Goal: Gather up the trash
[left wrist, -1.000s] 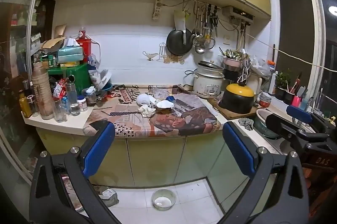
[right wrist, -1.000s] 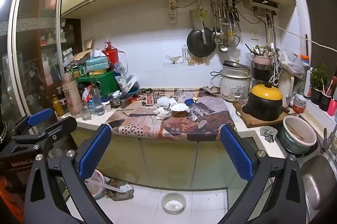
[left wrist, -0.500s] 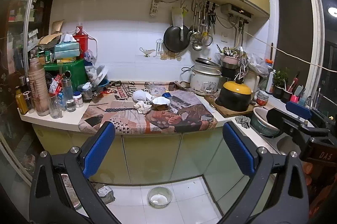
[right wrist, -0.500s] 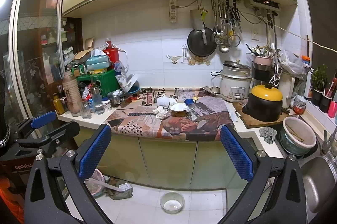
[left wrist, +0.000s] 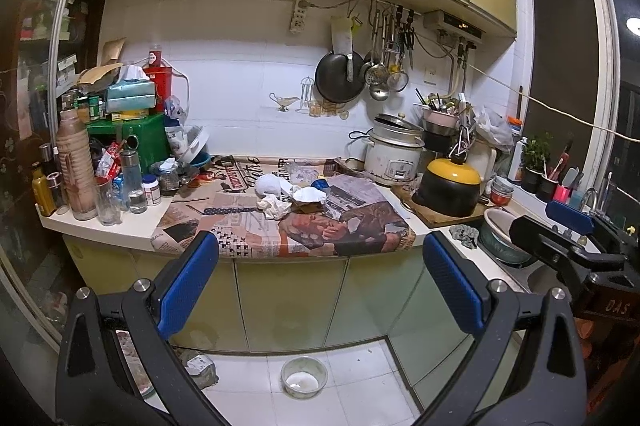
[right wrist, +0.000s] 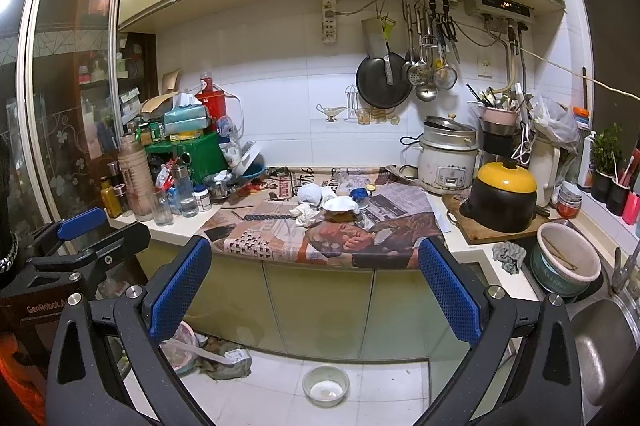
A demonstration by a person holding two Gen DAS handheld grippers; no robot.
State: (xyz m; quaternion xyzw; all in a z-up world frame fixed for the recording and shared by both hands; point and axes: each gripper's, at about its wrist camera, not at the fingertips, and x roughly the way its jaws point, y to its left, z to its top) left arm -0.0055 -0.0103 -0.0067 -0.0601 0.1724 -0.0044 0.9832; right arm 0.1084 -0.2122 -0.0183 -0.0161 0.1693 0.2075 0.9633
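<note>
Trash (left wrist: 276,205), a cluster of crumpled white paper, is lying on the newspaper-covered counter (left wrist: 100,226), well beyond and above the left gripper (left wrist: 320,282), whose 2 blue fingers (left wrist: 188,282) are standing wide apart, holding nothing; the right gripper (left wrist: 568,222) is showing off to their right. From the right wrist, the same wads (right wrist: 306,214) are sitting far ahead between the spread, empty fingers (right wrist: 448,290); the approach seems to be underway, and next calls for closing in on 1 wad.
</note>
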